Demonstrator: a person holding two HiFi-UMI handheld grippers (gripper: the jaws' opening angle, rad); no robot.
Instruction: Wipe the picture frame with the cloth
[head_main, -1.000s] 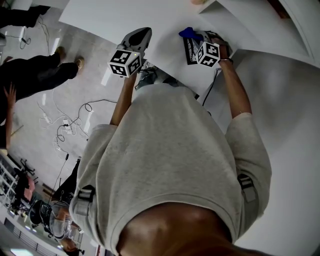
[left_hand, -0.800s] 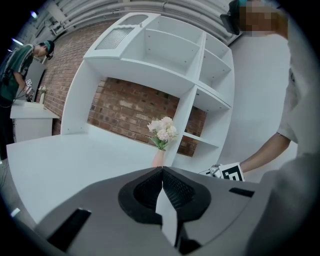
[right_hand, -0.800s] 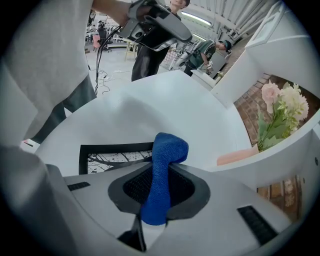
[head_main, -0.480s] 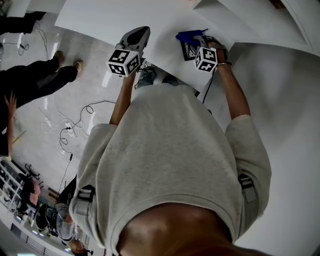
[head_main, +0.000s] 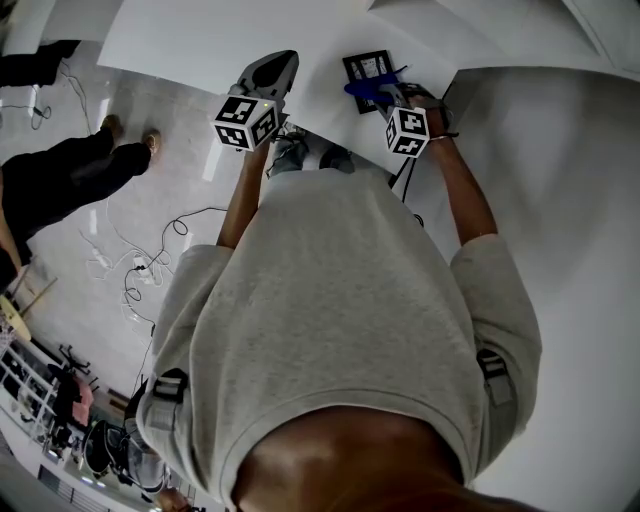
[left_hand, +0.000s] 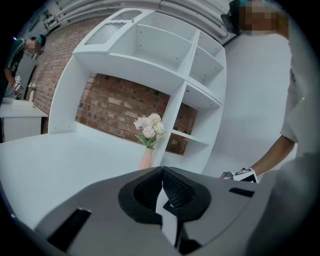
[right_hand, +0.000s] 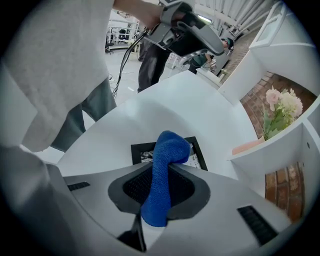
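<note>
A black picture frame (head_main: 366, 68) (right_hand: 197, 152) lies flat on the white table (head_main: 200, 40). My right gripper (head_main: 377, 92) (right_hand: 160, 175) is shut on a blue cloth (right_hand: 162, 172) (head_main: 366, 88), whose folded end hangs over the frame's near part. The cloth hides much of the frame's picture in the right gripper view. My left gripper (head_main: 278, 68) (left_hand: 161, 187) is shut with nothing between its jaws, held above the table to the left of the frame.
A white shelf unit (left_hand: 165, 65) stands against a brick wall, with a vase of pale flowers (left_hand: 149, 131) (right_hand: 280, 112) beside it. Other people (head_main: 70, 170) stand on the floor left of the table, where cables (head_main: 140, 270) lie.
The right gripper with the cloth has moved across the frame toward its near edge, so more of the frame shows beyond it. The left gripper has hardly moved.
</note>
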